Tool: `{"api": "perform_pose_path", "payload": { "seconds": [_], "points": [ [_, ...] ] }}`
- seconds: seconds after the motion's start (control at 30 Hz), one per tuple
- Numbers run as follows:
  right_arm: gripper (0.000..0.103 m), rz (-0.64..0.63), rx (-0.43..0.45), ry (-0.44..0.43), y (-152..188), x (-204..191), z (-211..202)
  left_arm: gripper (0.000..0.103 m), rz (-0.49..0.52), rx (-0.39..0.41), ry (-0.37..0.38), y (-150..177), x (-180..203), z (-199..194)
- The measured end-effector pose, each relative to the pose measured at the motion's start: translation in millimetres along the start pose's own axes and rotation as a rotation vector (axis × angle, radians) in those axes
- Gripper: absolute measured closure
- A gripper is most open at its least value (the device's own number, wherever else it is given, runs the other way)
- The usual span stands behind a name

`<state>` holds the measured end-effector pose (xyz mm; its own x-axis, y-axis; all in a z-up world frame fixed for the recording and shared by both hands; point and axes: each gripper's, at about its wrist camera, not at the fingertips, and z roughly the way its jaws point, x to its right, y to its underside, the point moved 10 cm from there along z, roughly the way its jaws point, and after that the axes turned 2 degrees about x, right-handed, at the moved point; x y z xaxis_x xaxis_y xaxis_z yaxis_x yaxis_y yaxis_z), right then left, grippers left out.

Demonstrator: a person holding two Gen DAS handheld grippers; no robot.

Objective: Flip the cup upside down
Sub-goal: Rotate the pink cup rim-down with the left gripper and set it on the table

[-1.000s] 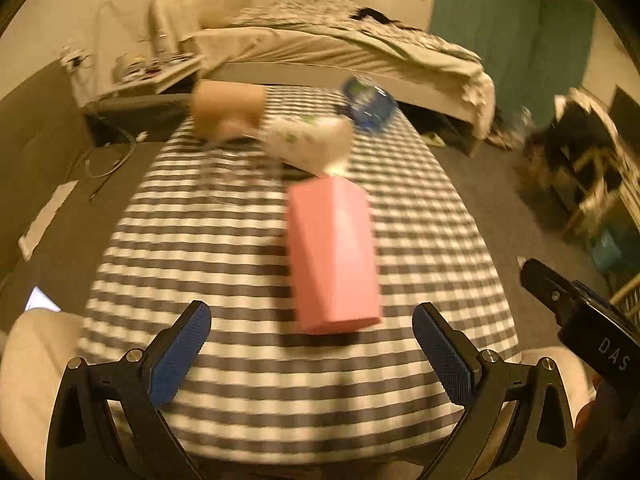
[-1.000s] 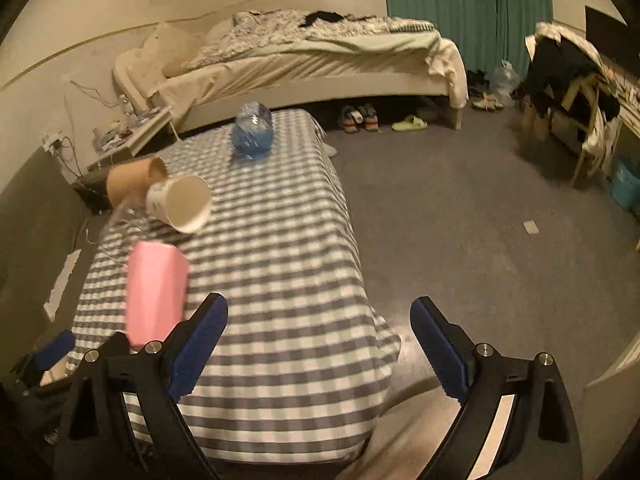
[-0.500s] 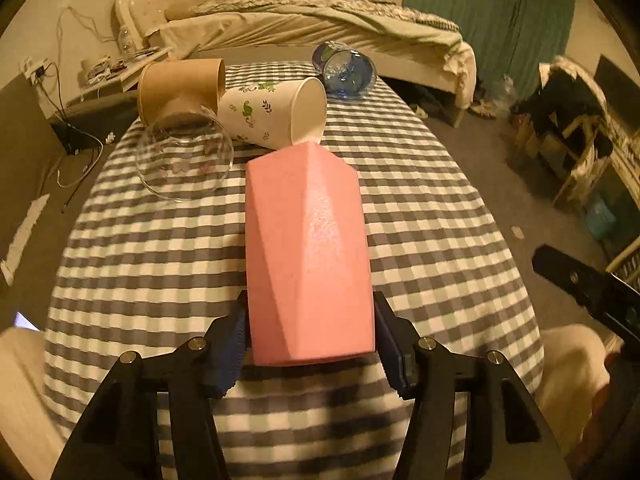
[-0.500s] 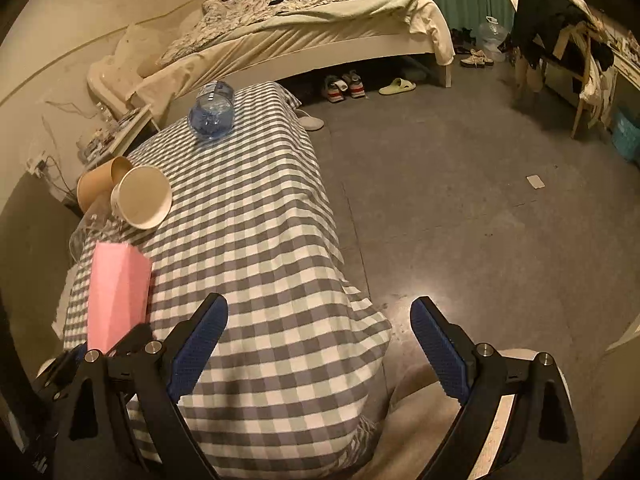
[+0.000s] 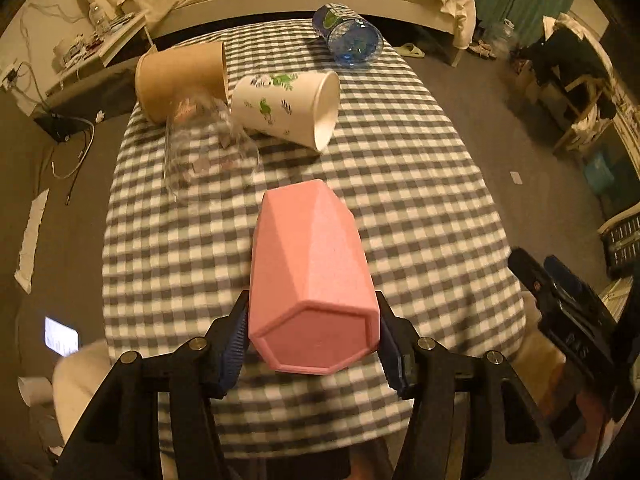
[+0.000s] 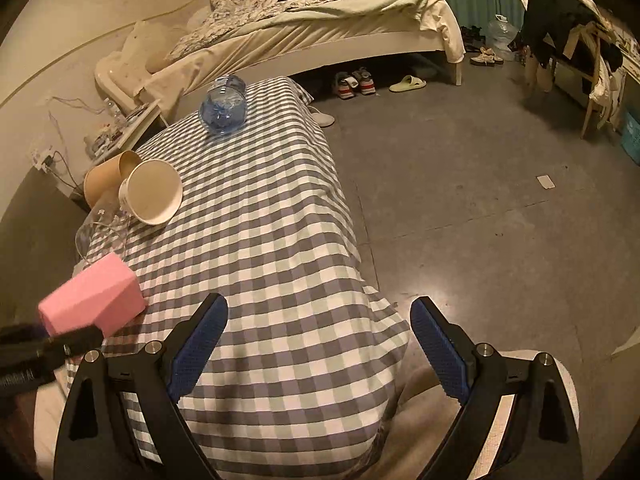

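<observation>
A pink faceted cup [image 5: 310, 276] is clamped between the blue pads of my left gripper [image 5: 312, 340]. It is lifted off the checked tablecloth and tilted, its flat base toward the camera and its far end pointing away. The cup also shows at the left of the right wrist view [image 6: 92, 300], held above the table's near left corner. My right gripper [image 6: 318, 344] is open and empty, hovering over the table's near right edge.
On the checked table [image 5: 420, 184] lie a brown paper cup [image 5: 180, 80], a white printed paper cup [image 5: 288, 108], a clear glass [image 5: 208, 152] and a blue water bottle [image 5: 348, 36]. A bed [image 6: 320, 28] stands behind. Bare floor [image 6: 480, 200] is to the right.
My left gripper closed on the pink cup, then lifted and tilted it so the base faces the camera. My right gripper stayed open near the table edge.
</observation>
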<state>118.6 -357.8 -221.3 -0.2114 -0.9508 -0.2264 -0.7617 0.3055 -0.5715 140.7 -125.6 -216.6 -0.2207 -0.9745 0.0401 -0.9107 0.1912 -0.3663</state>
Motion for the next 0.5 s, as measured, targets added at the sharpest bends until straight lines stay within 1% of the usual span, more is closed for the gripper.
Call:
{"api": "perform_pose_path", "payload": {
  "seconds": [0.07,0.13,0.2,0.23,0.27,0.33,0.5],
  "points": [
    [0.01,0.004,-0.002,0.002,0,1,0,0.045,0.006,0.014,-0.003,-14,-2,4],
    [0.01,0.004,-0.005,0.003,1,1,1,0.046,-0.004,0.003,-0.018,-23,-6,8],
    [0.01,0.003,-0.008,0.006,1,1,2,0.047,-0.02,-0.006,-0.006,-30,-8,9],
    [0.01,0.002,-0.009,0.007,1,0,3,0.047,-0.009,-0.008,-0.001,-34,-7,9],
    [0.01,0.002,-0.01,0.008,1,0,3,0.047,0.005,-0.006,-0.011,-38,-8,9],
    [0.01,0.002,-0.016,0.01,1,0,5,0.047,0.013,-0.002,-0.028,-41,-11,10],
    [0.01,0.004,-0.017,0.018,0,0,7,0.047,-0.005,0.007,0.001,-40,-14,10]
  ]
}}
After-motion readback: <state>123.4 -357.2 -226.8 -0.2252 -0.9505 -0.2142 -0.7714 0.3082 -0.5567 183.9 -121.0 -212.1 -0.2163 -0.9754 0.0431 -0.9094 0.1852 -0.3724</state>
